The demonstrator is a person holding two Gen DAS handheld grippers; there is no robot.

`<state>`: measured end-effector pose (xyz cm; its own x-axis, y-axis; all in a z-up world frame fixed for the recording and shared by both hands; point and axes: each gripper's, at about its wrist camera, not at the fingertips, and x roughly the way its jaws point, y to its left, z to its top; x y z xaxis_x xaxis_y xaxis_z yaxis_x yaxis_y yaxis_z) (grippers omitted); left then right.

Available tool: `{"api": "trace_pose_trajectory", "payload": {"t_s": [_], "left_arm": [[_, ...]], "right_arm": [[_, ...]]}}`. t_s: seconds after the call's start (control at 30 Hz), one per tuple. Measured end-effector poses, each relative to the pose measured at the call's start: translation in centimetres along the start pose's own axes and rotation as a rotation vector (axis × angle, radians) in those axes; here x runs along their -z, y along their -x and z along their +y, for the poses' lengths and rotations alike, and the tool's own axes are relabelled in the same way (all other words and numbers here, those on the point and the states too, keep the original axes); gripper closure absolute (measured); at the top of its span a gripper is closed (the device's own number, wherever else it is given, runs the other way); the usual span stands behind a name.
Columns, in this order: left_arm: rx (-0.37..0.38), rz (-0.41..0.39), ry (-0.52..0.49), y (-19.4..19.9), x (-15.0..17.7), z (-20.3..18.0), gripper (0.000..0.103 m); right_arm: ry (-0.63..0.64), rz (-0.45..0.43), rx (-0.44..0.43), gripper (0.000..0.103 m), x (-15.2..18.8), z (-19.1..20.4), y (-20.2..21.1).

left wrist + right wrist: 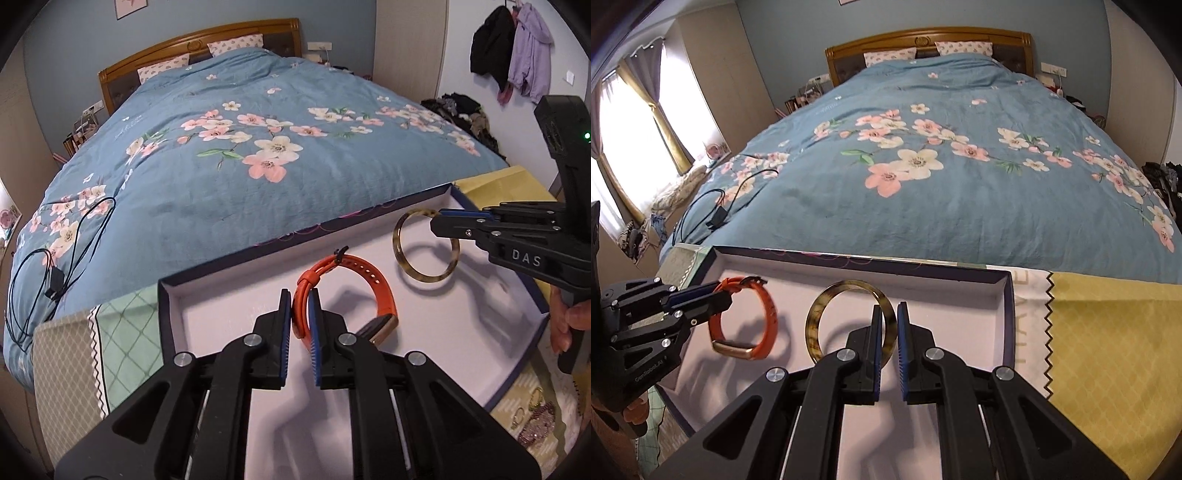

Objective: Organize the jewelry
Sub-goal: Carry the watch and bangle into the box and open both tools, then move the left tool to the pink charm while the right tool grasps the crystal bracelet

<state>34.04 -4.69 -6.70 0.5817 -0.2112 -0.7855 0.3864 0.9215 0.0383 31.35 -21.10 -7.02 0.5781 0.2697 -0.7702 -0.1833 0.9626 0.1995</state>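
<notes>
An open box point(258, 254) with a white floor and dark rim lies at the foot of the bed. My left gripper point(300, 306) is shut on the strap of an orange watch point(369, 273), held upright over the box floor; it also shows in the right wrist view point(768, 306). My right gripper point(887, 317) is shut on a tortoiseshell bangle point(816, 317), held upright in the box; the bangle also shows in the left wrist view point(400, 254). In the left wrist view the right gripper point(439, 221) enters from the right.
The bed with a blue floral duvet point(240, 166) stretches beyond the box. A black cable point(55, 258) lies on it at left. A yellow cloth point(1115, 350) is right of the box. More jewelry point(535, 424) lies on a patterned cloth at lower right.
</notes>
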Motion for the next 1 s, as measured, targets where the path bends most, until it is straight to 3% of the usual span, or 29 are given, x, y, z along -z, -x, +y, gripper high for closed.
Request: {"api": "trace_pose_trajectory", "payload": {"t_s": [0.27,0.43,0.57,0.77,1.0], "left_arm": [[-0.020,0.067,-0.004,-3.1,-1.2,0.6,0.094],[-0.015,0.090,0.025,-4.0,-1.4,1.1,0.091],[-0.023,0.022,0.055,-2.2,-1.2,1.4,0.081],[0.004,-0.162,0.070,4.9,1.2,0.9,0.060],[0.061,-0.249,0.073,11.7,6.8,-0.3,0.059]], "right_arm": [[-0.034,0.032,0.031,0.096,-0.3,-0.2,-1.2],[-0.036,-0.020,0.032,0.086,-0.4,-0.2,-0.1],[-0.009,-0.089,-0.002,0.078,0.4,0.3,2.5],[0.086,-0.173,-0.087,0.060,3.8,1.0,8.6],[0.182,-0.130,-0.134,0.058,10.7,1.1,12.7]]}}
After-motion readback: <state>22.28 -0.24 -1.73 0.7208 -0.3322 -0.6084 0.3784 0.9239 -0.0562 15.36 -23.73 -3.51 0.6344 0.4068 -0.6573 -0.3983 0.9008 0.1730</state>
